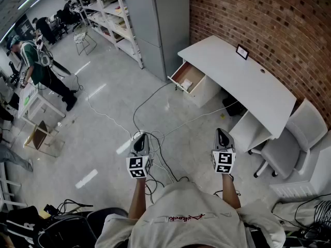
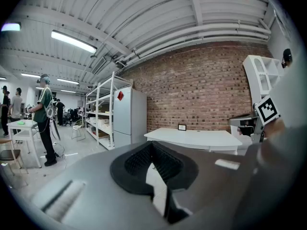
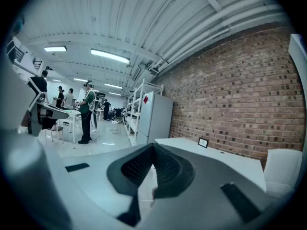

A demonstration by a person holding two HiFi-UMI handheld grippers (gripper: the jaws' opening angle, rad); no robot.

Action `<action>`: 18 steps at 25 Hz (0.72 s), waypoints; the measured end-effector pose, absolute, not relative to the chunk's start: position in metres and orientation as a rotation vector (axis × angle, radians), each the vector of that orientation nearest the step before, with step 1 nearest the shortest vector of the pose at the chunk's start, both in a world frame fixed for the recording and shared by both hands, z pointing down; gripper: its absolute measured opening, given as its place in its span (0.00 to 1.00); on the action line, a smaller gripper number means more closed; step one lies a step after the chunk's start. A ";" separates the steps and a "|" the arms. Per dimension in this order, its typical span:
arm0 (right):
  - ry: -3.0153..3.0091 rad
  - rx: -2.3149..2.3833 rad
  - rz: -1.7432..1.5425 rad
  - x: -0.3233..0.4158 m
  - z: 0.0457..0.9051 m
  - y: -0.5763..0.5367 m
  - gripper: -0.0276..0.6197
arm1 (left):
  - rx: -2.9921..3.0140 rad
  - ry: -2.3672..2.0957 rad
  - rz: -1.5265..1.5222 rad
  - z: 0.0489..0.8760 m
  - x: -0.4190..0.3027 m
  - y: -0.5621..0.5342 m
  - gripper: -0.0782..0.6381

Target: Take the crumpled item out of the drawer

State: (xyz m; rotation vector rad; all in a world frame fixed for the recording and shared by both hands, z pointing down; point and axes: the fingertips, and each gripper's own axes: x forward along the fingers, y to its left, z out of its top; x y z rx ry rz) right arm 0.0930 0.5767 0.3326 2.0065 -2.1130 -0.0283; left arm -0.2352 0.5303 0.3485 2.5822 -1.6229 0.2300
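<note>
A white desk [image 1: 243, 79] stands against the brick wall, some way ahead of me. Its left drawer [image 1: 182, 72] is pulled open, and a small white crumpled item [image 1: 186, 84] lies at the drawer's front end. My left gripper [image 1: 139, 137] and right gripper [image 1: 222, 133] are held low over the floor, well short of the desk, both shut and empty. In the left gripper view the jaws of the left gripper [image 2: 152, 144] meet, with the desk [image 2: 192, 138] beyond them. The right gripper [image 3: 153, 146] likewise points past its closed jaws at the desk [image 3: 216, 159].
Cables [image 1: 155, 138] trail across the floor between me and the desk. A grey office chair [image 1: 282, 151] sits at the desk's right end. A grey cabinet [image 1: 160, 25] and shelves [image 1: 111, 19] stand at the back. A person [image 1: 41, 68] stands by a small white table [image 1: 31, 99] at left.
</note>
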 end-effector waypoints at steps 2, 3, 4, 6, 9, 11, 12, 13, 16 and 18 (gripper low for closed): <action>-2.113 2.005 -0.028 0.090 0.332 0.578 0.06 | 2.586 -1.621 0.229 0.348 -0.237 0.531 0.12; -2.113 2.004 -0.028 0.089 0.332 0.578 0.06 | 2.589 -1.620 0.230 0.348 -0.237 0.531 0.12; -2.113 2.004 -0.028 0.088 0.332 0.578 0.06 | 2.591 -1.619 0.231 0.348 -0.237 0.531 0.12; -2.115 2.002 -0.027 0.087 0.332 0.579 0.06 | 2.594 -1.616 0.234 0.347 -0.237 0.531 0.12; -2.113 1.996 -0.019 0.087 0.332 0.581 0.06 | 2.596 -1.612 0.237 0.346 -0.236 0.532 0.12; -2.110 1.990 -0.012 0.087 0.334 0.583 0.06 | 2.597 -1.608 0.242 0.346 -0.235 0.532 0.12; -2.109 1.989 -0.010 0.088 0.335 0.584 0.06 | 2.597 -1.606 0.244 0.346 -0.234 0.533 0.12; -2.109 1.988 -0.010 0.088 0.334 0.584 0.06 | 2.598 -1.604 0.247 0.346 -0.234 0.533 0.12; -2.117 1.987 -0.012 0.089 0.332 0.586 0.06 | 2.600 -1.602 0.253 0.345 -0.231 0.535 0.12; -2.126 1.984 -0.021 0.091 0.330 0.586 0.06 | 2.601 -1.602 0.253 0.343 -0.228 0.536 0.12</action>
